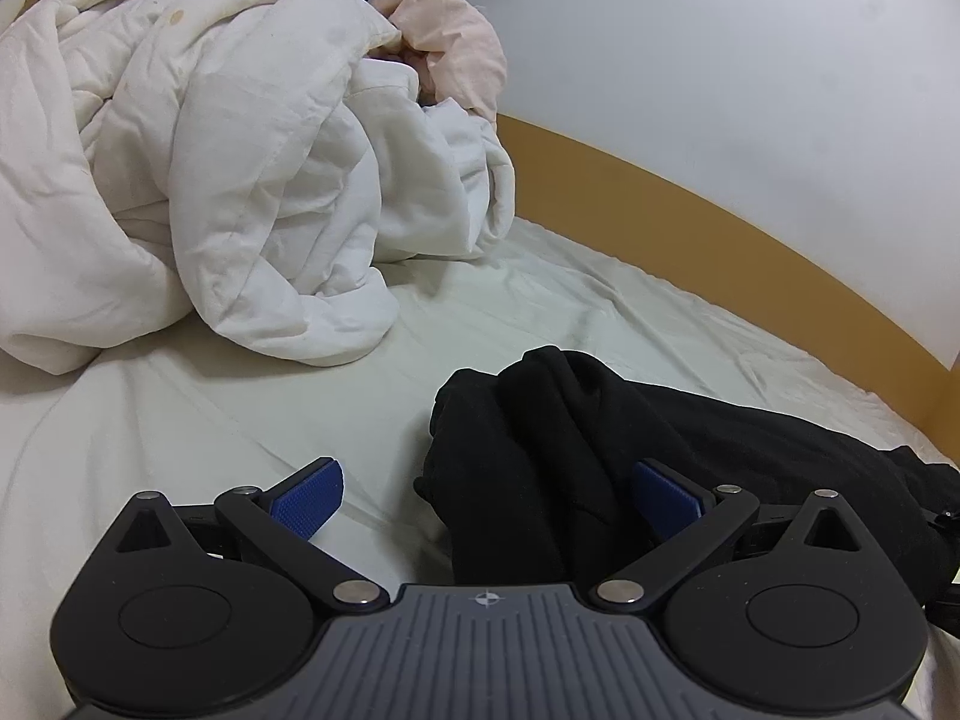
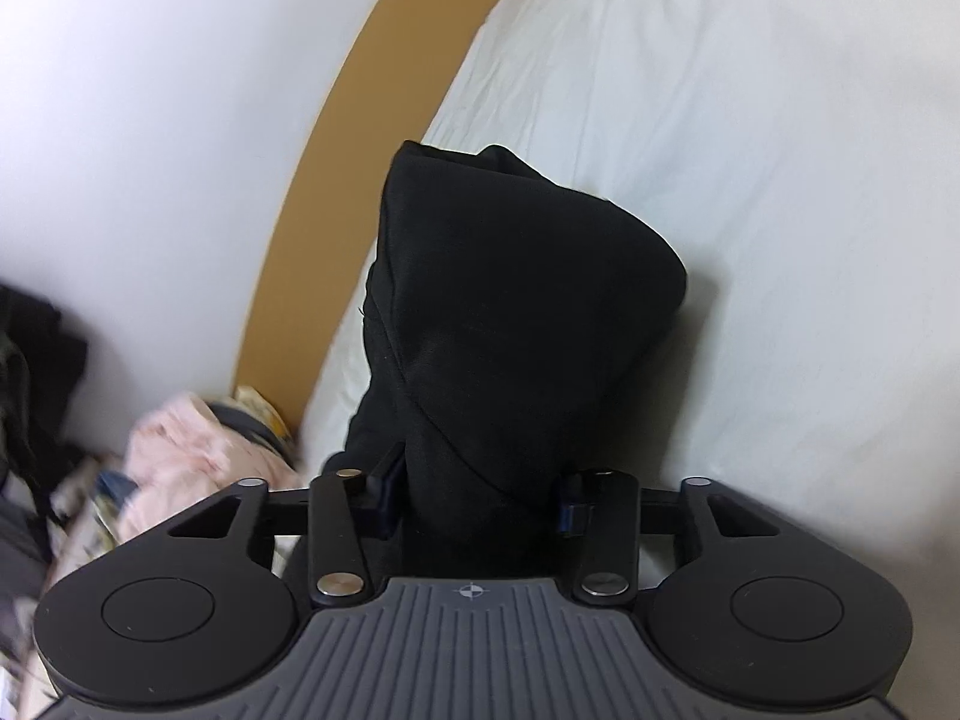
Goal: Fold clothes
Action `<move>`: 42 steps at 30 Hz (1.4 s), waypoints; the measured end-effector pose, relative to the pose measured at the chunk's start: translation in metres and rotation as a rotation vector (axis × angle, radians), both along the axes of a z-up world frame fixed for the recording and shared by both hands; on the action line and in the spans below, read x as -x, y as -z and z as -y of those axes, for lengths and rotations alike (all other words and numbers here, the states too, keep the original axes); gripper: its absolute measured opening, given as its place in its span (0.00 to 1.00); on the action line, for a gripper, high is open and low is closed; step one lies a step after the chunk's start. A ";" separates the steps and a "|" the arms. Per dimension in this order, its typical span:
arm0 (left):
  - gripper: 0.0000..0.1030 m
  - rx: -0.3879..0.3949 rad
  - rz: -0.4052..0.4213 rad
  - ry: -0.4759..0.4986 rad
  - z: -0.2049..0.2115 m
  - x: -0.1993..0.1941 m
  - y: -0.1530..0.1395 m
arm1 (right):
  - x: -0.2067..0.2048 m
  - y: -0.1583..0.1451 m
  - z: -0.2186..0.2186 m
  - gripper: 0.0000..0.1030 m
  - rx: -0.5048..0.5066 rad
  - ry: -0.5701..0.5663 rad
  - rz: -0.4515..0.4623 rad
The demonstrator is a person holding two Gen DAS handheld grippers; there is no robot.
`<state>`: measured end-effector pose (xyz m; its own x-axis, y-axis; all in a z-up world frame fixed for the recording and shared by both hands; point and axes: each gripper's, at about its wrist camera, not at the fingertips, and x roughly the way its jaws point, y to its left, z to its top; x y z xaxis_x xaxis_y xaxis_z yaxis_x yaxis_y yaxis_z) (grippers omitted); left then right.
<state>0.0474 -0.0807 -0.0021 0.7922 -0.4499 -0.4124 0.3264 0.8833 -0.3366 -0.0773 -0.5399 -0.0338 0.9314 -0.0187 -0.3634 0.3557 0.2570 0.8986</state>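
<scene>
- On my left, a white duvet (image 1: 198, 180) is heaped up on the bed, with a pink cloth (image 1: 456, 42) behind its top.
- The sheet (image 1: 240, 408) beneath is pale and creased; a wooden board (image 1: 720, 228) runs along its far edge, against the wall (image 1: 720, 48).
- My left gripper (image 1: 486, 492) stands wide, blue pads (image 1: 306, 495) spread. The left pad hangs over bare sheet; the right one lies against the black garment (image 1: 570, 444), whose bunched end sits between the two.
- That garment lies crumpled on the sheet, trailing off to the right toward the board.
- In the right view, a blurred pile of clothes (image 2: 180, 450) sits low on the left, by the wall (image 2: 150, 120) and board (image 2: 336, 150).
- My right gripper (image 2: 480, 504) is clamped on the garment (image 2: 510, 312), the cloth pinched between its fingers.
- The garment rises from that grip in a thick fold, with sheet (image 2: 750, 180) behind and to the right of it.
</scene>
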 end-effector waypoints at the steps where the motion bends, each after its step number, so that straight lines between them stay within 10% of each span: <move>1: 0.99 0.007 -0.003 0.003 -0.001 0.000 0.002 | -0.001 0.003 0.000 0.40 -0.026 0.012 0.012; 7: 0.99 0.086 -0.049 0.013 -0.010 -0.006 0.010 | -0.012 0.005 0.004 0.47 -0.055 0.017 0.031; 13: 0.99 0.159 -0.037 -0.012 -0.020 -0.002 0.013 | -0.054 -0.026 -0.011 0.98 0.170 -0.132 -0.076; 26: 0.99 0.187 -0.032 -0.050 -0.028 0.005 0.014 | -0.042 -0.010 0.006 0.44 0.071 0.063 -0.028; 42: 0.99 0.199 -0.068 -0.083 -0.033 0.000 0.019 | -0.011 -0.082 0.024 0.33 0.422 0.207 -0.079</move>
